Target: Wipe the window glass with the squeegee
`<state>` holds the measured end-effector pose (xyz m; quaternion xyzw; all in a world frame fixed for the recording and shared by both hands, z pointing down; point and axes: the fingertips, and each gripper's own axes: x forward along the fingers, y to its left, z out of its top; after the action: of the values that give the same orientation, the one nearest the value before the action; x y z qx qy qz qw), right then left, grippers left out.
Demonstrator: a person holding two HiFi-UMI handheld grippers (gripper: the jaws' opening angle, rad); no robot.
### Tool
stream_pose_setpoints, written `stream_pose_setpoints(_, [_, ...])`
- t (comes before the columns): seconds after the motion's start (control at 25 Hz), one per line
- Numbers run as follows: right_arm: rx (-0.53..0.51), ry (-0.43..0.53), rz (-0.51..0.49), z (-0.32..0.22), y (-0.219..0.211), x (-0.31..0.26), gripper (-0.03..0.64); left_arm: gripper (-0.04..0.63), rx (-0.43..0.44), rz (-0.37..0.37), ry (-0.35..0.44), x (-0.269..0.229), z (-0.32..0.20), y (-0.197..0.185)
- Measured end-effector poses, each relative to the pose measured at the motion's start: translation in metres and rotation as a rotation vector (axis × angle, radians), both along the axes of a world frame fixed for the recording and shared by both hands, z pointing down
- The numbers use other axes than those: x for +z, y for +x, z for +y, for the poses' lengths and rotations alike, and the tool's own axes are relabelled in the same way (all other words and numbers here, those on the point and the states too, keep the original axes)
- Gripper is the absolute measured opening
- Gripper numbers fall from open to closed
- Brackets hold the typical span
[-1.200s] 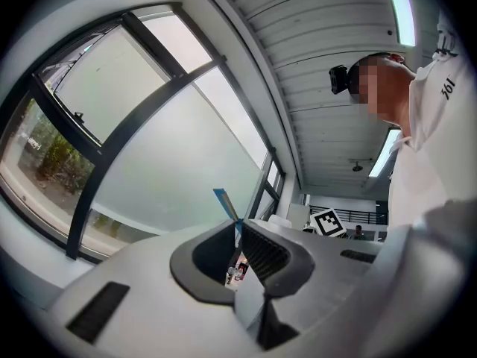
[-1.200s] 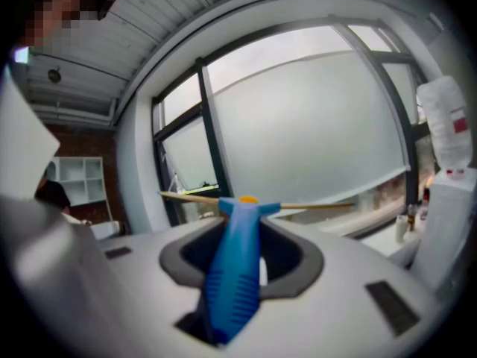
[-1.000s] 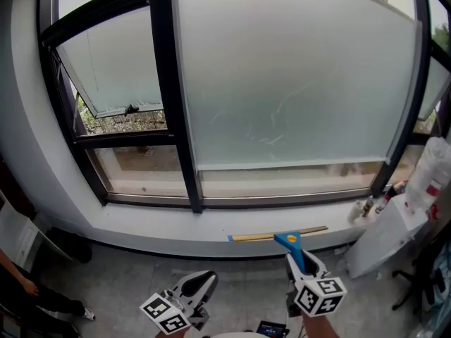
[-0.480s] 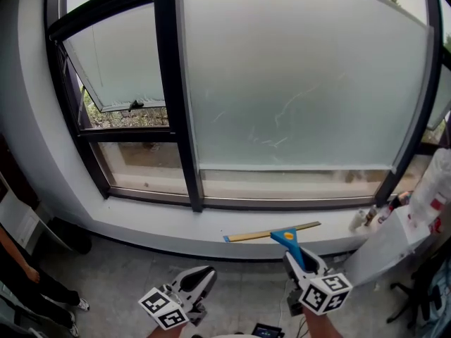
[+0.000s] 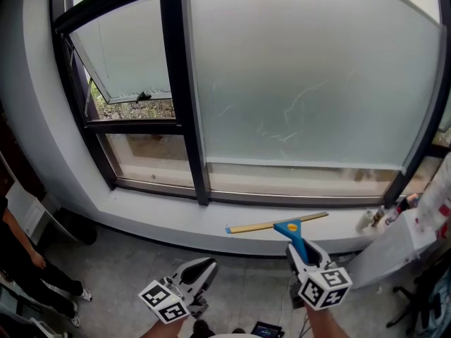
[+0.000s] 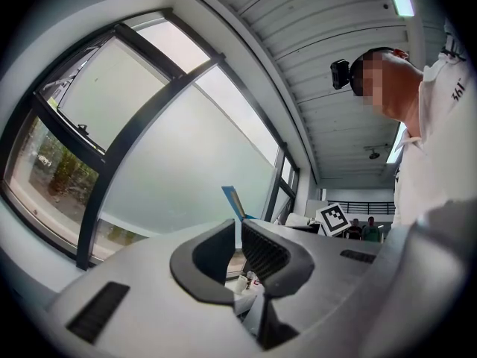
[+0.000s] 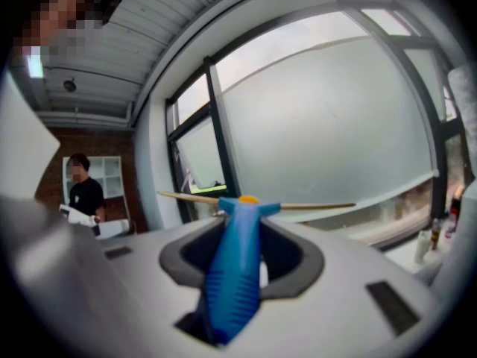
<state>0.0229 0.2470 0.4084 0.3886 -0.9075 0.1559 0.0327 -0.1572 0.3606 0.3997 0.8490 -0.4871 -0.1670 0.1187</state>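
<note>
Both grippers hang low: our right gripper clamps the blue handle of the squeegee, blade level near the sill and off the window glass, our left gripper is pinched together on nothing, and we judge the next move is lifting the blade onto the pane.

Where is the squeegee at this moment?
Head view, lower right: the squeegee is clamped by its handle in the right hand-held gripper, blade before the white sill below the frosted glass.
</note>
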Motion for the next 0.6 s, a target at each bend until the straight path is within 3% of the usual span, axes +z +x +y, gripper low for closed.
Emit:
stream_pose_setpoints(0.32, [0.029, 0.03, 0.02, -0.031, -0.041, -0.008, 0.156, 0.051, 0.02, 0.005, 0.026, -0.006, -0.039, -0.035])
stream_pose_setpoints(0.6, [0.092, 0.05, 0.019, -0.072, -0.095, -0.026, 0.156, 0.051, 0.057, -0.006, 0.027, -0.016, -0.093, -0.096])
